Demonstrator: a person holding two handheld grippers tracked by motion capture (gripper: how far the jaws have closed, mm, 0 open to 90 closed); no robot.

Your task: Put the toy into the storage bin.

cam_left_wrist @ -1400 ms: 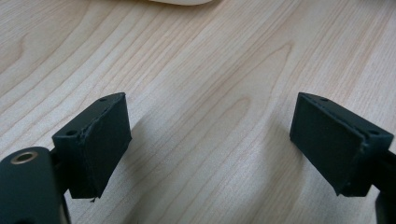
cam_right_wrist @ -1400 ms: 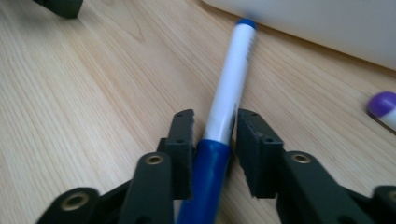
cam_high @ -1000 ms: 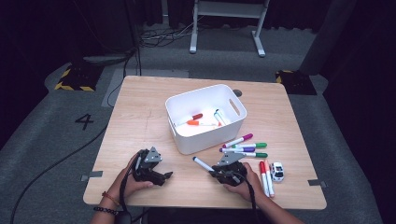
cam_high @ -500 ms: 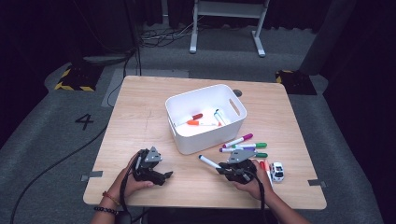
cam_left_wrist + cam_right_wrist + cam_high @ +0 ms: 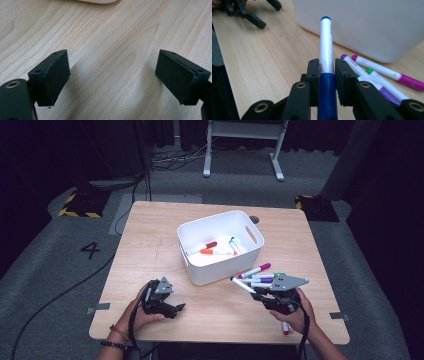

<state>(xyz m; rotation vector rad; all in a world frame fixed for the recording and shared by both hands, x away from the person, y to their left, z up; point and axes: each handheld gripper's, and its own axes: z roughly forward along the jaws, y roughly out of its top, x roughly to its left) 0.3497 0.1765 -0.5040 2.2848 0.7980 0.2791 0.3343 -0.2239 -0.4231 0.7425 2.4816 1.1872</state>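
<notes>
My right gripper (image 5: pixel 256 293) (image 5: pixel 327 67) is shut on a blue marker (image 5: pixel 243 285) (image 5: pixel 326 50), held above the table just right of the white bin (image 5: pixel 220 270) (image 5: pixel 367 27); the marker's tip points up and left toward the bin's near wall. Several markers lie in the bin, among them a red one (image 5: pixel 206 246) and an orange one (image 5: pixel 212 252). Loose markers, pink (image 5: pixel 256 270) (image 5: pixel 387 72), green and purple (image 5: pixel 364 77), lie on the table beside the bin. My left gripper (image 5: pixel 172 309) (image 5: pixel 112 80) rests open on the wood at the front left, with nothing between its jaws.
The wooden table (image 5: pixel 150 245) has bare wood to the left of the bin. A red marker (image 5: pixel 285 327) lies near the front edge under the right hand. A white stand's legs (image 5: pixel 240 150) are on the floor beyond the table.
The right gripper has lifted the blue marker and carried it rightward and up, away from the front edge. The left gripper has stayed where it was.
</notes>
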